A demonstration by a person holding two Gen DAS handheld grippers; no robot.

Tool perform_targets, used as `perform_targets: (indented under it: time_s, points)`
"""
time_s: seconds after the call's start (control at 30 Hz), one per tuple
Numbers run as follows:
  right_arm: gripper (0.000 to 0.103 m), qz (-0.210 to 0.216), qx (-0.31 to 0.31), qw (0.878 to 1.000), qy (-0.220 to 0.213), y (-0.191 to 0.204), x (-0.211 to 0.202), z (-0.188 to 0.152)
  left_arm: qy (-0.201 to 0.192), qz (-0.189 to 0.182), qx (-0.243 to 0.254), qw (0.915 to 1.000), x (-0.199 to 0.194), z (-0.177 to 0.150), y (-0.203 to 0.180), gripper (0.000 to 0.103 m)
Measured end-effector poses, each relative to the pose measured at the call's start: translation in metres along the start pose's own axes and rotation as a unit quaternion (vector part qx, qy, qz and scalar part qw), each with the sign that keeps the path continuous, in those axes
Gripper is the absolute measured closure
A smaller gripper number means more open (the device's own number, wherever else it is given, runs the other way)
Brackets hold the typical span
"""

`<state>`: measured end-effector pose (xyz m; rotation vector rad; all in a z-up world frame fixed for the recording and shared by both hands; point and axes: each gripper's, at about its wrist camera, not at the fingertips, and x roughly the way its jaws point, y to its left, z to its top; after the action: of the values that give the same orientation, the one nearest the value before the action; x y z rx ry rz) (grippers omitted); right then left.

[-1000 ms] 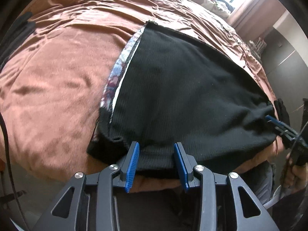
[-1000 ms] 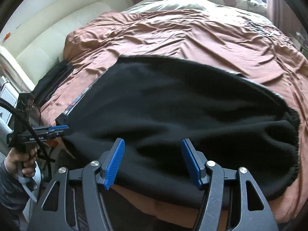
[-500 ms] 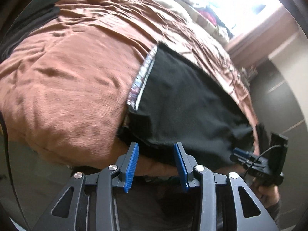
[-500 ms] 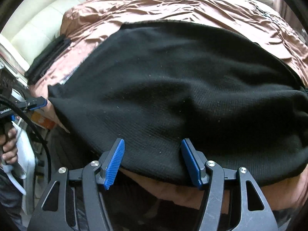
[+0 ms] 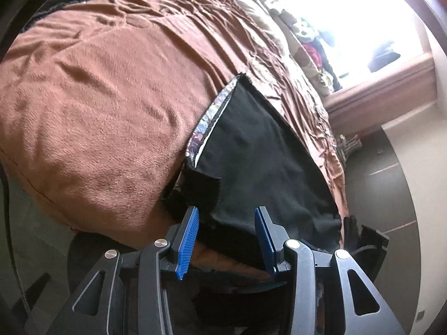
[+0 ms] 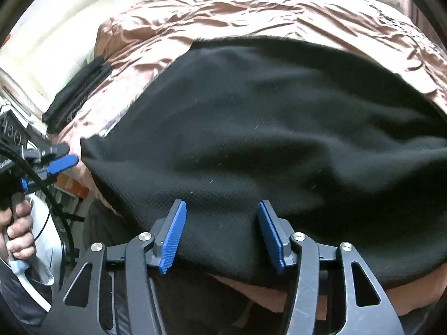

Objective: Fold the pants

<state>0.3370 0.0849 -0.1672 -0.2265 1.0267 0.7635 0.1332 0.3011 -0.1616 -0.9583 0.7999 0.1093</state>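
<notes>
Along the bed's [image 5: 92, 117] near edge, left gripper [image 5: 226, 238] and right gripper [image 6: 220, 236], both wide apart, should pinch the pants' [image 6: 279, 128] hem evenly.

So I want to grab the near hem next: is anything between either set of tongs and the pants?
Nothing visible. The left tongs and right tongs are open at the pants' near edge on the bed.

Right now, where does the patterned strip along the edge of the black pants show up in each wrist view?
Left wrist: patterned strip runs along the pants' left edge, centre frame.
Right wrist: only a sliver at the pants' left edge.
Shared landmark: brown bedspread.
</notes>
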Motion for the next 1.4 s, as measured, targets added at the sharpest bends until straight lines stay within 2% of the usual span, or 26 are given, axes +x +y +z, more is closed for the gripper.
perform_targets:
  time_s: [0.1,0.3,0.33,0.4,0.57,0.67,0.73,0.83,0.87,0.93,1.17,1.4]
  points:
    - [0.056,-0.008,-0.008,1.000,-0.001,0.002,0.000,-0.001,-0.010,0.024,-0.016,0.9995,0.005,0.002,0.005,0.059]
    - [0.056,-0.008,-0.010,1.000,0.001,0.004,-0.001,-0.003,-0.015,0.028,-0.035,0.9989,0.013,-0.001,0.008,0.059]
    - [0.056,-0.009,-0.012,1.000,0.001,0.004,-0.001,-0.004,-0.017,0.029,-0.035,0.9988,0.013,-0.002,0.009,0.061]
    - [0.056,-0.009,-0.013,1.000,0.001,0.004,-0.002,-0.006,-0.018,0.032,-0.039,0.9986,0.012,-0.003,0.012,0.095]
    - [0.056,-0.003,-0.011,1.000,0.001,0.001,-0.004,-0.008,-0.017,0.039,-0.052,0.9977,0.008,-0.013,0.026,0.097]
    - [0.056,-0.004,-0.013,1.000,0.002,0.001,-0.004,-0.009,-0.007,0.027,-0.067,0.9973,0.006,-0.017,0.034,0.097]
    - [0.056,-0.002,-0.012,1.000,0.002,0.000,-0.004,-0.009,-0.008,0.020,-0.072,0.9971,-0.002,-0.020,0.035,0.094]
    - [0.056,0.000,-0.012,1.000,0.002,-0.001,-0.005,-0.010,-0.028,0.014,-0.088,0.9957,-0.017,-0.021,0.039,0.070]
    - [0.056,0.001,-0.010,1.000,0.002,-0.001,-0.005,-0.010,-0.033,0.010,-0.087,0.9956,-0.019,-0.020,0.039,0.058]
    - [0.056,0.002,-0.008,1.000,0.001,-0.002,-0.005,-0.011,-0.038,0.011,-0.084,0.9957,-0.020,-0.018,0.039,0.052]
    - [0.056,0.003,-0.005,1.000,-0.003,-0.002,-0.006,-0.014,-0.030,-0.005,-0.099,0.9947,-0.002,-0.012,0.039,0.052]
    - [0.056,0.007,0.000,1.000,-0.005,-0.004,-0.007,-0.016,-0.033,-0.003,-0.111,0.9932,0.008,-0.009,0.035,0.051]
